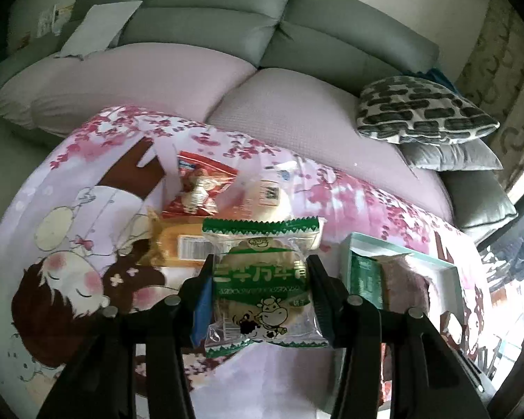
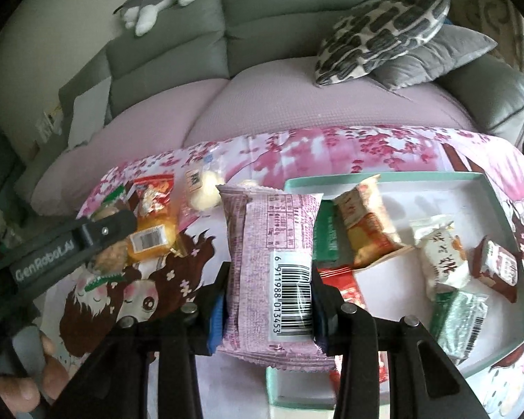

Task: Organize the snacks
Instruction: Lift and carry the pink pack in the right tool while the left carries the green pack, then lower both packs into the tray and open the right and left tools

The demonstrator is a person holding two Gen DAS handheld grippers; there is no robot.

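Note:
My left gripper is shut on a green-and-clear biscuit packet, held above the cartoon tablecloth. My right gripper is shut on a pink snack packet with a barcode, at the left edge of the teal box. The box holds several snacks: an orange-red packet, a white packet, a brown packet, a green packet. The box also shows in the left wrist view. Loose snacks lie on the cloth: a red packet, an orange cake, a white bun.
The table wears a pink cartoon cloth. Behind it stands a grey sofa with a pink cover and patterned cushions. The left gripper arm reaches over the loose snacks in the right wrist view.

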